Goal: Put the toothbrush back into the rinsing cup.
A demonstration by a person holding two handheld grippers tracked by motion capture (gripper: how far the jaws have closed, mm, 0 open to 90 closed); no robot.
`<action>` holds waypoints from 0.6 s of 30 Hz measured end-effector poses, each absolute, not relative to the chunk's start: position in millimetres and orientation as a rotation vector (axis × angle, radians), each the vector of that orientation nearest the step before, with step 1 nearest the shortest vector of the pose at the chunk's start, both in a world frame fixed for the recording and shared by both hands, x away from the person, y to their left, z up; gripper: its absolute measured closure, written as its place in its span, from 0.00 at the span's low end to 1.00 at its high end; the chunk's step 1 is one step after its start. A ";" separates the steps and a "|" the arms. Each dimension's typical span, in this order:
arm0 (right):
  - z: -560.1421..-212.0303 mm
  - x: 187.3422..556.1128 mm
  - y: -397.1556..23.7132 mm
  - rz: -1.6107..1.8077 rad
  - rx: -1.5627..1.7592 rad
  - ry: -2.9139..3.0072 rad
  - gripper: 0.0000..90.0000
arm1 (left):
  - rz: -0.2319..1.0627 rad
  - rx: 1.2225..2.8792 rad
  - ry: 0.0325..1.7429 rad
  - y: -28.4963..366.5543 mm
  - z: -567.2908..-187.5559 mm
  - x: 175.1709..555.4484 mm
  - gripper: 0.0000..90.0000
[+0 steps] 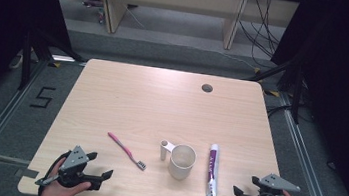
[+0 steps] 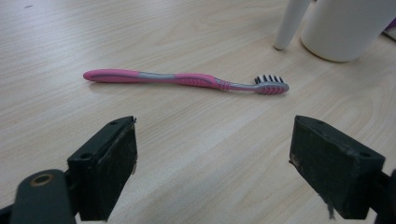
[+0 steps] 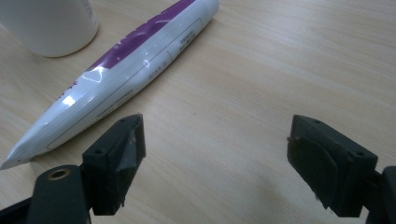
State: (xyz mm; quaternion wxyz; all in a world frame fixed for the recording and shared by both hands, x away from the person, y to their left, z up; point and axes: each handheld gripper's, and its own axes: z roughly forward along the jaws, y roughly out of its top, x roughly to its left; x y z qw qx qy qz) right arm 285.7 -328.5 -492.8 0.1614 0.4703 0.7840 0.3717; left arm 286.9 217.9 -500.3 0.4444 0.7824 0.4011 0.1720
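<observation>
Toothbrush (image 2: 184, 80) is seen flat on the counter (image 1: 162, 101), just ahead of the left claw (image 2: 212, 163), untouched. Toothpaste tube (image 3: 116, 70) lies ahead-left of the right claw (image 3: 215, 163), beside the white cup (image 1: 182, 162). Both claws are held apart, nothing between the jaws.
</observation>
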 end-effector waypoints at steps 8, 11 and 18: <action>-493.4 288.3 -331.1 1.054 1.288 2.241 0.24 | 0.432 1.968 0.982 218.2 -499.4 290.1 0.18; -493.4 288.2 -331.6 1.046 1.287 2.240 0.25 | 0.425 1.962 0.967 217.6 -499.5 293.1 0.18; -495.4 288.9 -332.7 1.074 1.297 2.259 0.25 | 0.433 2.022 0.913 218.3 -496.4 300.6 0.19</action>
